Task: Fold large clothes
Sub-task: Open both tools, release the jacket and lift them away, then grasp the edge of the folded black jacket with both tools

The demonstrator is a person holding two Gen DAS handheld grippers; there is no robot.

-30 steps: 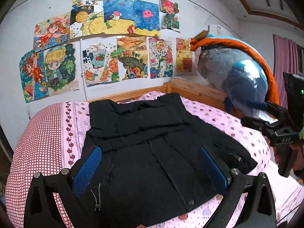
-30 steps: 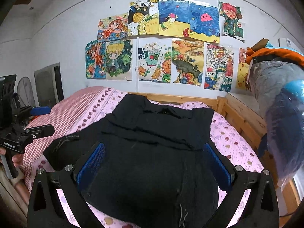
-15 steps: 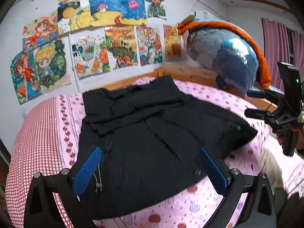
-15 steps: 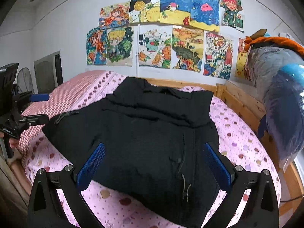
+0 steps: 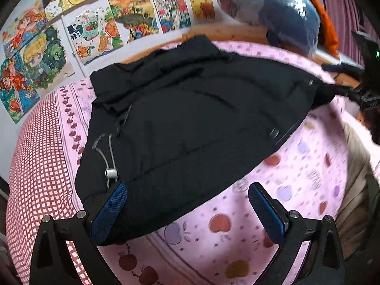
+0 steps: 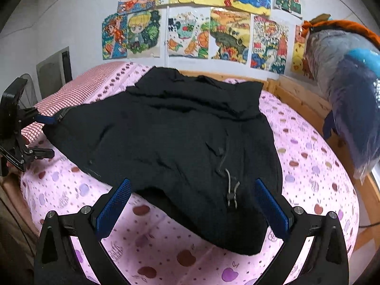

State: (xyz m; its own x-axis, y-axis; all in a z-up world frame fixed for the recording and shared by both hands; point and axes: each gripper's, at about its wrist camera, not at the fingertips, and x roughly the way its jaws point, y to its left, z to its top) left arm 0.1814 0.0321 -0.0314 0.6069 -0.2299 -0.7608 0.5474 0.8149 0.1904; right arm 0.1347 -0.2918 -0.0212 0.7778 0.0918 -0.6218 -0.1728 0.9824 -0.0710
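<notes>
the bulky black padded jacket [image 5: 190, 123] lies spread flat on the pink apple-print bedsheet [image 5: 296, 178], just ahead of both of your grippers. seen from your left gripper [image 5: 187, 204], its blue-padded fingers [image 5: 109, 211] stand wide apart with nothing between them; the near hem of the jacket sits right in front of the left pad, and a grey elastic drawcord with a silver toggle [image 5: 111, 173] lies on the fabric just beyond that pad. whether the pad touches the cloth you cannot tell. far to the right of this gripper, your right gripper shows at the edge of the view, close by the jacket's far corner, blurred.

seen from your right gripper [image 6: 192, 201], its jaws are likewise spread wide and hold nothing. the jacket's hem corner lies between and just ahead of its two blue pads [image 6: 270, 206], with a dark drawcord and toggle [image 6: 231, 190] on the cloth near the right pad. off to the left, your left gripper appears at the jacket's other corner, with a blue pad near the fabric edge.

beyond the jacket, a red-and-white checked cover [image 5: 40, 166] runs along the left side of the bed. a wooden bed frame [image 6: 296, 95] borders the far and right sides. colourful hand-drawn pictures [image 6: 201, 23] cover the white wall ahead, and a large plastic-wrapped blue and grey bundle with an orange edge [image 6: 351, 90] stands to the right.
</notes>
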